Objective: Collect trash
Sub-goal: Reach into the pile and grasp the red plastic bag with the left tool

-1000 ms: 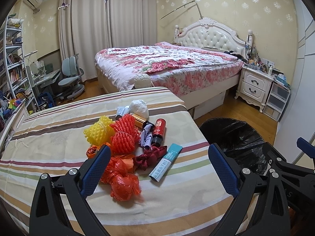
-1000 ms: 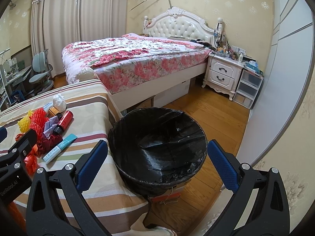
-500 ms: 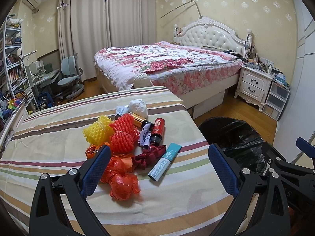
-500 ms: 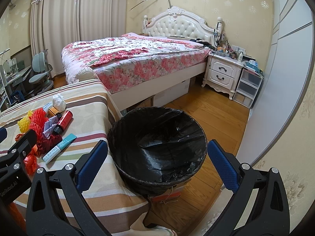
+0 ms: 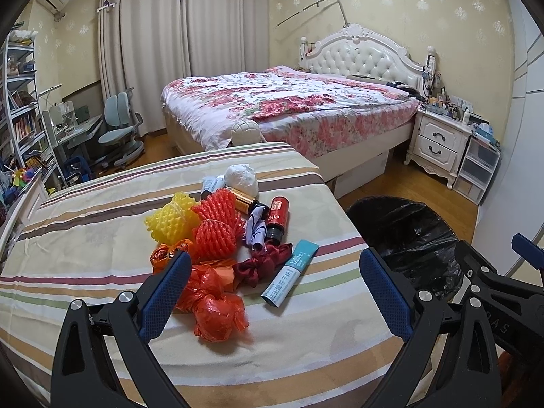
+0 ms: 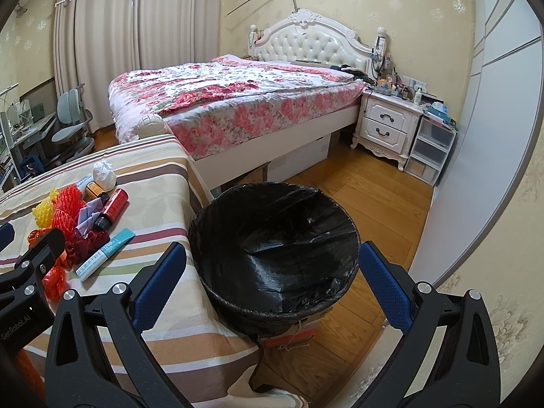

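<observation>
Left wrist view: teal tube (image 5: 290, 277) lies diagonally, cap end toward the tongs (image 5: 273, 292).

Both wrist views bedward, sharing trash pile (image 5: 234, 238) and bin (image 6: 275, 251).

The teal-and-white tube (image 5: 289, 274) at the pile's five o'clock edge reads "1200". "GenRobot.AI" is printed on the left tool (image 6: 20, 319), seen by the right camera.
</observation>
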The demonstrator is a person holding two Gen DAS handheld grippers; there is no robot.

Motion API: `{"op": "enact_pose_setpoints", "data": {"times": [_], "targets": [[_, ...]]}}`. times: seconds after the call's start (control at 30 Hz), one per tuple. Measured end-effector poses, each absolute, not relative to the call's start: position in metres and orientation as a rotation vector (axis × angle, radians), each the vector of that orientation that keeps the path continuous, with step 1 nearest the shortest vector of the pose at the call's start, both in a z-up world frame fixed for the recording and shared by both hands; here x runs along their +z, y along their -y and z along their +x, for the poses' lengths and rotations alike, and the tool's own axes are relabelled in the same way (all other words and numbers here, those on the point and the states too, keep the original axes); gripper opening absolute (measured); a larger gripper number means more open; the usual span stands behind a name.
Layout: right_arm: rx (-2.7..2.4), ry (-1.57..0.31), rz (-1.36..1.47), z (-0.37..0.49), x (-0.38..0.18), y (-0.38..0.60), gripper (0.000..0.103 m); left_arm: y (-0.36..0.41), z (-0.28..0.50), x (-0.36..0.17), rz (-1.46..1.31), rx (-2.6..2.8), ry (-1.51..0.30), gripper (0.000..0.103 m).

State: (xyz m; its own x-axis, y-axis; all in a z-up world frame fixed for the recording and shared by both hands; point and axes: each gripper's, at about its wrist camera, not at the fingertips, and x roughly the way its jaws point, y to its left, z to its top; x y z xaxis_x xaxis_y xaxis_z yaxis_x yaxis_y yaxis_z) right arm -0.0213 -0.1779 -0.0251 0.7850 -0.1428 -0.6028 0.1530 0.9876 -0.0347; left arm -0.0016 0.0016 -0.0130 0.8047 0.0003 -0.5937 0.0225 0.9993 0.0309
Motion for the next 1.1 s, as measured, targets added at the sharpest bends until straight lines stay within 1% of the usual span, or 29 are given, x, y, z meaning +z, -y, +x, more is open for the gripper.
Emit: {"op": "enact_pose_setpoints", "data": {"times": [0.2,0.27,0.4,0.43,0.5,0.53,0.57,0.6,0.67,0.93,1.1], "targets": [[-0.137,-0.667,0.012,-0.018,-0.028,0.166,0.099,-0.022,-0.001,-0.017,0.025,0.017,-0.664,0.096],[-0.128,-0.671,0.008,-0.018,-0.028,0.162,0.097,-0.032,0.0,-0.017,0.014,0.029,-0.672,0.096],[-0.095,-0.692,-0.003,-0.014,-0.03,0.151,0.086,-0.05,-0.003,-0.016,0.005,0.056,-0.673,0.095],[-0.087,-0.697,-0.004,-0.014,-0.03,0.149,0.081,-0.056,-0.004,-0.016,0.006,0.065,-0.672,0.094],[-0.075,-0.708,-0.001,-0.012,-0.032,0.145,0.077,-0.065,-0.006,-0.017,0.006,0.083,-0.676,0.09],[-0.07,-0.71,-0.003,-0.011,-0.033,0.143,0.077,-0.07,-0.006,-0.018,0.003,0.092,-0.682,0.082],[-0.067,-0.713,-0.006,-0.01,-0.034,0.14,0.077,-0.075,-0.006,-0.02,-0.001,0.092,-0.692,0.078],[-0.062,-0.716,-0.008,-0.009,-0.035,0.137,0.076,-0.08,-0.005,-0.022,-0.01,0.09,-0.705,0.076],[-0.042,-0.725,-0.01,-0.006,-0.037,0.132,0.071,-0.093,-0.006,-0.026,-0.028,0.107,-0.717,0.076],[0.005,-0.734,-0.014,0.005,-0.035,0.114,0.07,-0.13,-0.001,-0.023,-0.067,0.17,-0.73,0.076],[0.021,-0.748,-0.021,0.01,-0.037,0.106,0.07,-0.139,0.002,-0.027,-0.073,0.174,-0.744,0.076]]}}
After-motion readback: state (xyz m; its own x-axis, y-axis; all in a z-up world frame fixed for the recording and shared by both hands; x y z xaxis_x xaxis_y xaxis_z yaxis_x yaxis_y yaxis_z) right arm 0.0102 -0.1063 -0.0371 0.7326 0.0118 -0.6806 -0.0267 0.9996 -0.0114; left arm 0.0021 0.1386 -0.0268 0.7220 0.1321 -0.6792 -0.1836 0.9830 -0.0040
